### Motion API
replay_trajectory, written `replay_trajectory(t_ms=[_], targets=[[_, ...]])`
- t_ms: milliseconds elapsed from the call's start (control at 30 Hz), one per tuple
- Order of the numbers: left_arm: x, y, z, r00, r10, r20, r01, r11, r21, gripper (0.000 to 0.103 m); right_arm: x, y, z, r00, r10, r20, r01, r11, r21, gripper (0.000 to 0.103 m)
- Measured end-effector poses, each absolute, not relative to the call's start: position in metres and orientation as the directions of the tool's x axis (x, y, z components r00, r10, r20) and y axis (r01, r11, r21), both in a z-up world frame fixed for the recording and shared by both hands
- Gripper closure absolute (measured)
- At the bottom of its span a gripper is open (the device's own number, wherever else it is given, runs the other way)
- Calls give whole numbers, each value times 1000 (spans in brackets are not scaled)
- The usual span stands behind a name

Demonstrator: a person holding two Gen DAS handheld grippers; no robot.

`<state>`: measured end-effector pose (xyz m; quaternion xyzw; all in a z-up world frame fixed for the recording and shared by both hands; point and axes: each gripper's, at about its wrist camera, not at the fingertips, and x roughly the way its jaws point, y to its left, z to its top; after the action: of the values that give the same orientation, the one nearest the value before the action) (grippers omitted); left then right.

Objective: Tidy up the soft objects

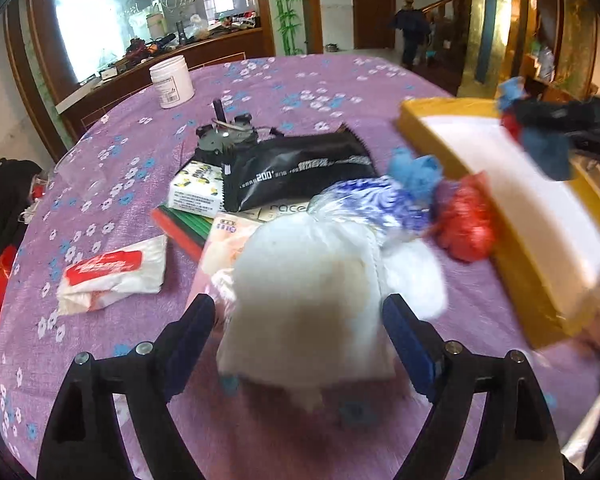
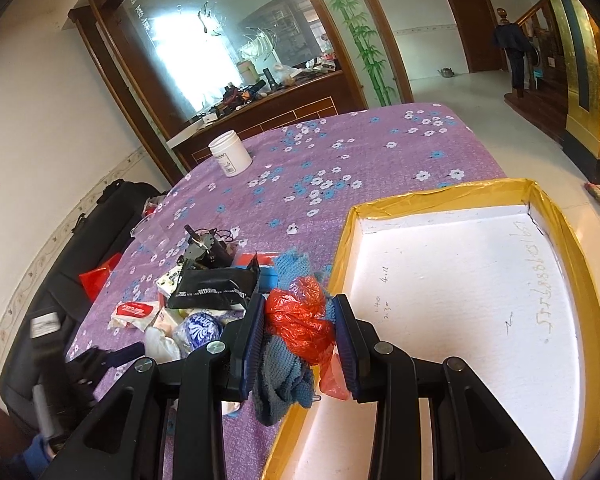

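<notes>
My left gripper (image 1: 298, 312) has its jaws on either side of a soft white bag (image 1: 304, 304) whose top is a clear wrap with a blue-white pattern (image 1: 364, 204); it looks shut on it. My right gripper (image 2: 300, 320) is shut on a red plastic bag (image 2: 300, 320) and a blue knitted cloth (image 2: 280, 376), held over the left rim of the yellow tray with a white floor (image 2: 460, 280). The right gripper with the cloth also shows in the left wrist view (image 1: 540, 136), above the tray (image 1: 512, 208).
On the purple flowered tablecloth (image 2: 340, 160) lie a black pouch (image 1: 296, 172), a tissue pack (image 1: 112, 276), a small printed box (image 1: 196, 192), coloured sticks (image 1: 184, 228), a black motor part (image 1: 224, 136) and a white jar (image 1: 172, 82). A black bag (image 2: 100, 232) lies off the table's left edge.
</notes>
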<state>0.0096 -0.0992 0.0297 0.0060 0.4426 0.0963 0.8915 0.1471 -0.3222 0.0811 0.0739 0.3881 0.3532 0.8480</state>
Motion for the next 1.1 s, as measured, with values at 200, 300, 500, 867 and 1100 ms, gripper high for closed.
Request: replay_trajectory(t_ms=[200, 300, 500, 867, 1100], targets=[[3, -95, 45, 611, 149, -777, -190, 981, 38, 91, 143, -329, 79, 446, 651, -615, -541, 743, 394, 66], [-9, -94, 70, 656, 118, -746, -170, 986, 6, 91, 142, -332, 80, 447, 656, -609, -544, 739, 397, 66], [-1, -107, 112, 723, 81, -686, -119, 993, -8, 91, 150, -339, 85, 469, 653, -595, -527, 747, 405, 66], [106, -192, 119, 716, -106, -690, 70, 994, -80, 90, 210, -369, 90, 578, 506, -640, -364, 862, 352, 66], [175, -232, 73, 648, -98, -756, 68, 995, -70, 90, 255, -368, 64, 597, 331, -730, -261, 941, 214, 66]])
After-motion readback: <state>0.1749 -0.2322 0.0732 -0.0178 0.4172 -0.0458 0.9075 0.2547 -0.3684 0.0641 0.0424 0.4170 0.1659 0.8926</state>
